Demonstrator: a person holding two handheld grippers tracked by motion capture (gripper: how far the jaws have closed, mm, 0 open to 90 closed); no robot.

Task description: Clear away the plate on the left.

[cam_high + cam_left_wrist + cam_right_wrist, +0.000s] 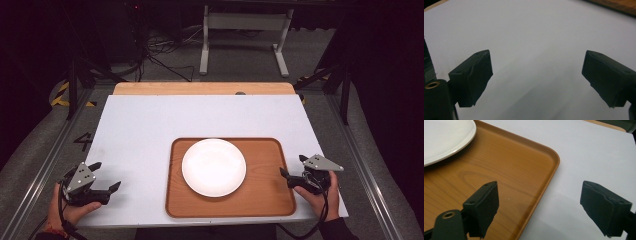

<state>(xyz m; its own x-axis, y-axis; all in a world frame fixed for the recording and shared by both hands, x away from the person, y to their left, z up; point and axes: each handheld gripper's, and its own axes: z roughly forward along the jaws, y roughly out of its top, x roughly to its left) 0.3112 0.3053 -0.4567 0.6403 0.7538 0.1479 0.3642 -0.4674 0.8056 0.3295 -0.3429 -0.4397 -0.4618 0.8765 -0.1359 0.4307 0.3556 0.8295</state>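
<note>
On the white table (150, 125): one tray (270, 195), one plate (214, 167), two hand-held grippers, left (107, 176) and right (292, 167), both agape.

A white desk (150, 130) carries a wooden tray (265, 190) toward its near right part, and a round white plate (213, 167) lies flat on the tray's left half. A strip of bare wood (200, 88) runs along the desk's far edge. Beyond it stands a white metal frame (245, 22) among floor cables (160, 47).
</note>
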